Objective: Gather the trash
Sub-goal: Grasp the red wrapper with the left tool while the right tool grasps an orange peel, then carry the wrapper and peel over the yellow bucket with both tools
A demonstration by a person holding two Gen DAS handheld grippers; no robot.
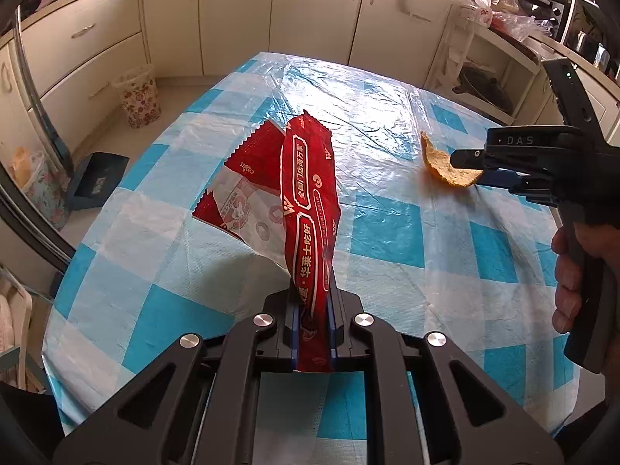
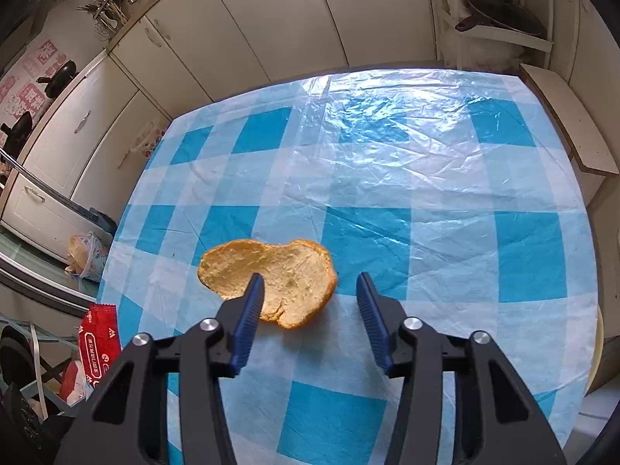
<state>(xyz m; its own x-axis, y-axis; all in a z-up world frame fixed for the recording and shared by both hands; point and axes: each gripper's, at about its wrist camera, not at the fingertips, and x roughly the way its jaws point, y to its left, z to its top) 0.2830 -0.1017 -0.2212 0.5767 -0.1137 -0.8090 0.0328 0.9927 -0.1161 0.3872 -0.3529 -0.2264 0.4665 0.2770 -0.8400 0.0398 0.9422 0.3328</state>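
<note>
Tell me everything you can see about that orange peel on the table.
The peel is one curved piece of citrus rind, orange outside, pale and pithy inside. It lies cupped on the checked plastic tablecloth, inner side facing up, with one edge curling upward. The right gripper is over it with jaws apart: one blue finger crosses it in the wrist view, the other stands beside it. Whether either finger touches it cannot be told. It looks dry and whole.
</note>
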